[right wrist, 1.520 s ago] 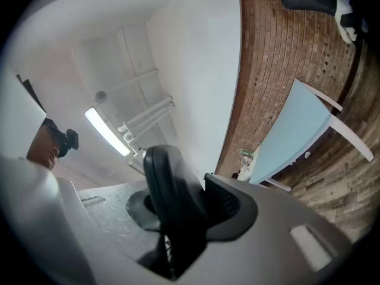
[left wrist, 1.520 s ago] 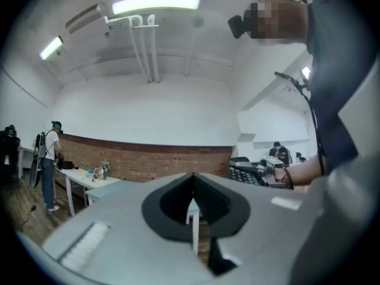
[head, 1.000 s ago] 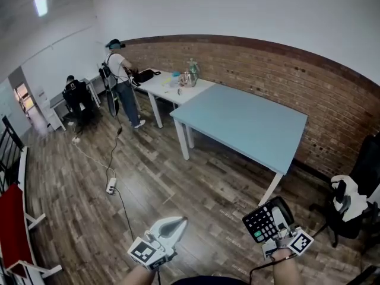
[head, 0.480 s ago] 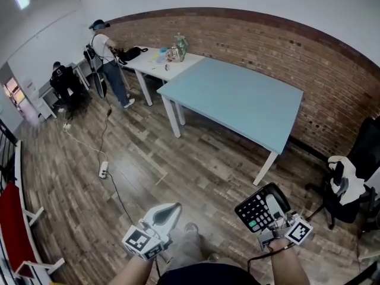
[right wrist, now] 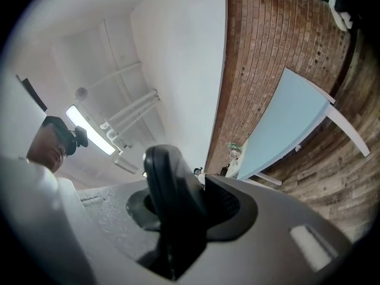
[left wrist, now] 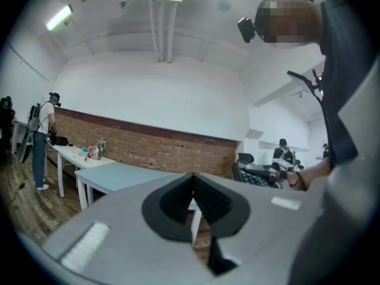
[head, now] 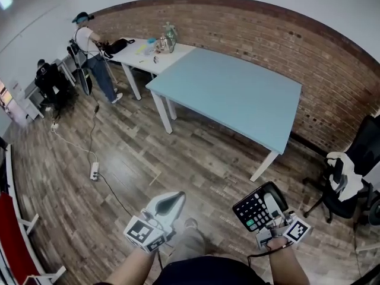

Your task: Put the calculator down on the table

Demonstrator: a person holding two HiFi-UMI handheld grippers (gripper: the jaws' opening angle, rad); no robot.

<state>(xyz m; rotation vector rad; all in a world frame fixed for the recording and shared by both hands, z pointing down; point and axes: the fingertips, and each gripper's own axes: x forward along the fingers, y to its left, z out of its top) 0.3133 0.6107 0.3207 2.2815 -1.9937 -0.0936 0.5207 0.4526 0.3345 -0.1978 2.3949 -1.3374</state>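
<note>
Black plastic fills my right tongs (right wrist: 189, 190). They are clamped on the calculator (right wrist: 171, 202), which shows edge-on and upright in the right gripper view. In the head view it sits at the lower right, with its key face (head: 254, 210) turned up to me. Its long axis slants from lower left to upper right. The green keys are at its lower end, and the marks on the keys are too small to read. The only print I can make out is the black-and-white square markers on the cubes (head: 299, 231).

My left tongs (left wrist: 193, 181) are pressed together with nothing between them, at the lower middle of the head view.

The calculator hangs in the air over the wooden plank floor (head: 178, 159), well apart from the pale blue surface (head: 237, 94). That surface stands on white legs at the upper middle, beside the brick wall (head: 279, 34). A white table (head: 139, 51) with bottles joins it at the upper left, and a person (head: 89, 49) stands there. A power strip (head: 94, 171) lies on the floor at the left. A black office chair (head: 356, 171) is at the right edge.
</note>
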